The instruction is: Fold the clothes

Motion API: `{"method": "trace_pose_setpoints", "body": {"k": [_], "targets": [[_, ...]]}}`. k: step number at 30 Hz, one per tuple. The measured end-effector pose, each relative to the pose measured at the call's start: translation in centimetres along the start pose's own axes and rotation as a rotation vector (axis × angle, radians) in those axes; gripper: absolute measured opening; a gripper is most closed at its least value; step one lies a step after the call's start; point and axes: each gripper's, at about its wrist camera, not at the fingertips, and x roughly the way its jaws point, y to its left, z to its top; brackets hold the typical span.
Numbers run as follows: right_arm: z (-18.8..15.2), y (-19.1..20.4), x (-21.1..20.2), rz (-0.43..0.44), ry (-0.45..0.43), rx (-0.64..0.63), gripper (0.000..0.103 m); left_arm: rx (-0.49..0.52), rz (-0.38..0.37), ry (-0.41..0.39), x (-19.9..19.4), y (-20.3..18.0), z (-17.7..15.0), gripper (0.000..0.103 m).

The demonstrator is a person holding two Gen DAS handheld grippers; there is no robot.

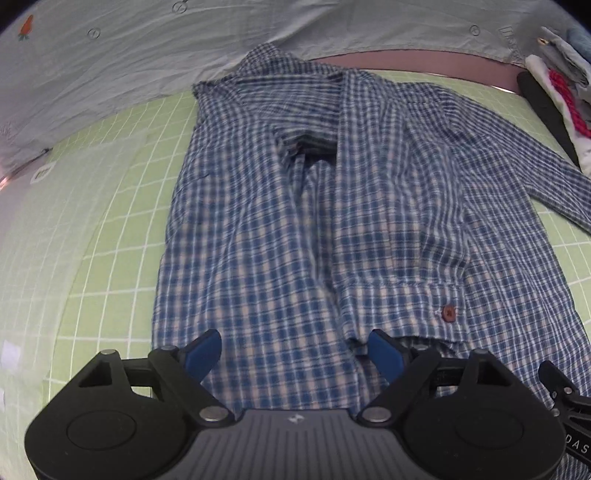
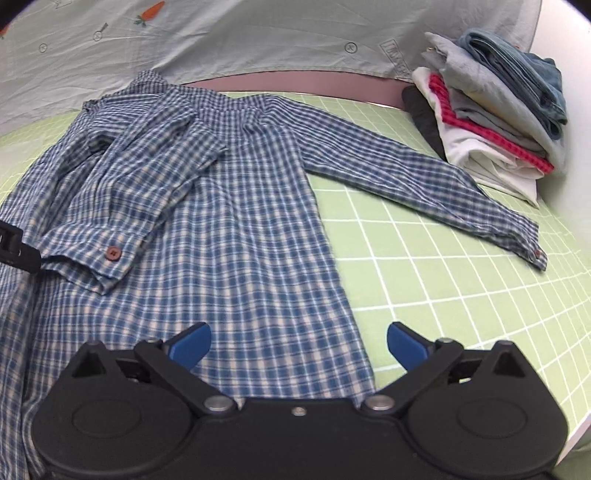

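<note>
Blue-and-white checked cotton shirt (image 2: 229,206) lies spread on the green gridded mat (image 2: 424,280), collar toward the far edge. One sleeve (image 2: 122,192) is already folded across the body, its cuff with a brown button (image 2: 112,253) resting on the chest panel; the other sleeve (image 2: 424,184) stretches out over the mat toward the stack of folded clothes (image 2: 498,110) in the far corner.

My left gripper (image 1: 295,350) hovers over the lower body of the shirt, jaws parted and holding nothing, one blue pad just beside the folded cuff. My right gripper (image 2: 299,345) stands wide open over the hem edge, also empty.

Judged step: fold in the outstretched sleeve. To do it well, I would take that sleeve near its cuff with my right gripper, pinching only the sleeve layer, and carry it across so that it lies flat over the body, matching the first. My left gripper could steady the body so the earlier fold does not shift. Wrinkles near the shoulder seam need smoothing first.

Writing: white letters on the edge of the other gripper read "DAS" (image 1: 578,448), cut off at the frame. A boxed print on the pale sheet (image 2: 258,37) behind is too blurred to read; carrot motifs (image 2: 149,13) also appear there.
</note>
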Motion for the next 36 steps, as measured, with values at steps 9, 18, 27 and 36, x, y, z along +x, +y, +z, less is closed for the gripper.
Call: {"method": "trace_pose_setpoints", "body": {"k": [9, 18, 27, 36], "targets": [[-0.2, -3.0, 1.5, -0.058, 0.04, 0.12, 0.103, 0.014, -0.114, -0.013, 1.6, -1.8, 2.3, 0.039], [-0.6, -4.4, 1.8, -0.071, 0.059, 0.164, 0.103, -0.024, -0.145, 0.06, 4.1, -2.0, 2.9, 0.048], [-1.2, -5.9, 1.8, -0.064, 0.068, 0.224, 0.103, -0.001, -0.13, 0.063, 4.4, -3.3, 2.3, 0.072], [-1.5, -6.4, 1.9, -0.043, 0.069, 0.259, 0.103, -0.033, -0.083, 0.049, 5.0, -3.0, 1.7, 0.1]]}}
